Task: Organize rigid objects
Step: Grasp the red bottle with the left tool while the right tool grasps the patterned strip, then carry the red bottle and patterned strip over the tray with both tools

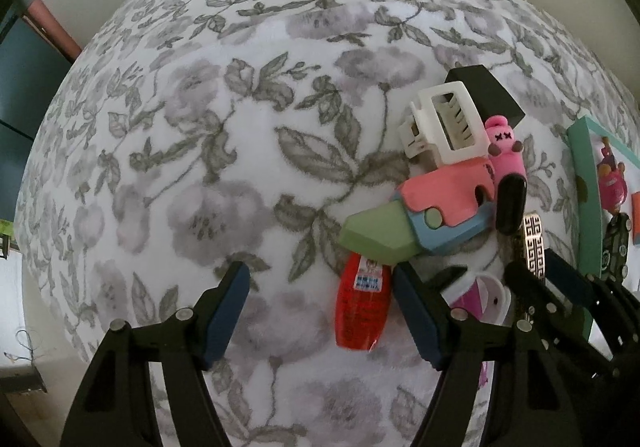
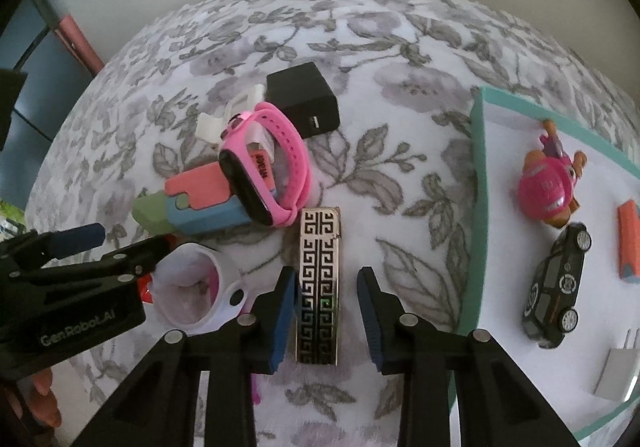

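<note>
A pile of small objects lies on a floral cloth: a silver bar with a black key pattern, a pink watch, a pink, blue and green block toy, a black charger, a white hair clip, a red bottle and a white ring-shaped case. My right gripper is open, its fingers on either side of the patterned bar. My left gripper is open and empty over the cloth, its right finger beside the red bottle.
A teal-rimmed white tray at the right holds a pink doll, a black toy car, an orange piece and a white plug. The left gripper body shows at the left of the right wrist view.
</note>
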Tool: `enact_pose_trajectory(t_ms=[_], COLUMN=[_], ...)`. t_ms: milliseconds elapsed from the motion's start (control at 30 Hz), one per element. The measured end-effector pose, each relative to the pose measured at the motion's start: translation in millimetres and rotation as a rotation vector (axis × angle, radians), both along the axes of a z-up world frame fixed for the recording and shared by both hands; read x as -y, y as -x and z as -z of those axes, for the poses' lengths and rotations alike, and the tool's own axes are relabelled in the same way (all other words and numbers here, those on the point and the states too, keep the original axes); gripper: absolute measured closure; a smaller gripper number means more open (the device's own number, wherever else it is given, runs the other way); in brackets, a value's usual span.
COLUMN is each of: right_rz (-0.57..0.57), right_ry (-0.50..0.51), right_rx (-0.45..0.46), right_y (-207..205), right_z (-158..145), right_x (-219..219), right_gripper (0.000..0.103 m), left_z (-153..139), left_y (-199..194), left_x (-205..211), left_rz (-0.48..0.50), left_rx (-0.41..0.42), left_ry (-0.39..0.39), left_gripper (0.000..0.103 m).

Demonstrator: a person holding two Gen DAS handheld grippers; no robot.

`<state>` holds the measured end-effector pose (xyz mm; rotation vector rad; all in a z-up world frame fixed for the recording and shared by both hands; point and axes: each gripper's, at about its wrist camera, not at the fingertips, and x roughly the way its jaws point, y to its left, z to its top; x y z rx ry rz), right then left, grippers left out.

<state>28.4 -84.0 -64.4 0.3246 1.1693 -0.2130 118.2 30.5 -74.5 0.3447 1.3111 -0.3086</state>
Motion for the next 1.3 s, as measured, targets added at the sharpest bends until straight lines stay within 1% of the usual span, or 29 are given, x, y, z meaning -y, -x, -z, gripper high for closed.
enact_pose_trajectory(t_ms=[33,100,167,267,333,433,600,667,700,800,1033,1300], right_rz=[-0.003,-0.004,0.001,0.005,0.004,-0.001,-0.003,0.003,0.005,0.009,-0.006,0.013], right_ry=[0.005,0.005,-0.003,-0.008,-0.003,0.006,0.013,0.011,0.008,-0.020,-0.028,-0.081], right_rx=[0.001,0.006,0.011,0.017,0.018,0.023,0.034,0.030,0.029,0.032,0.018,0.034], right_y=[-0.9,-1.3,-1.4,-1.4,-3.1,-2.4,2.2,6.1,8.3,17.2,32.1,48.6], right_z=[0.5,1.0,1.7,1.9,2.1,1.7,0.9,0.5,0.2,-0.3,-1.0,-5.3], right_x=[-0.4,0.4,2.2,3.4,2.3,1.6,1.3,2.3,3.1,5.4,2.1,4.4], right_gripper=[0.070,0.070,0.069,0.069,0.069,0.069,0.071,0.078,0.080,0.080,0.080,0.081], left_z=[0.6,11.1,11.7,11.9,10.7,8.9,6.2,5.4,4.3,2.9,2.6,-0.4], left_y=[-4.8,-7.7,-9.8,-10.3,-10.1,-9.0,-5.9,-5.6,-4.0,-0.5,12.7,21.6], left_x=[0.4,2.8,2.8,3.5,5.3,7.1,17.1,16.1,16.4,18.5,19.2,7.1], left_rz=[-0.002,-0.001,0.000,0.005,0.011,0.023,0.011,0.011,0.012,0.004,-0.018,-0.082], left_rx=[-0.012,-0.046,-0.047,-0.048,-0.052,-0.050,-0.045,-0.040,-0.035,-0.023,-0.016,-0.036], left_ry=[0.006,0.003,0.009,0.020,0.030,0.032,0.040,0.037,0.030,0.018,0.014,0.059], left_gripper=[0.035,0.039,0.041,0.047,0.058,0.066,0.068,0.068,0.068,0.070,0.073,0.073])
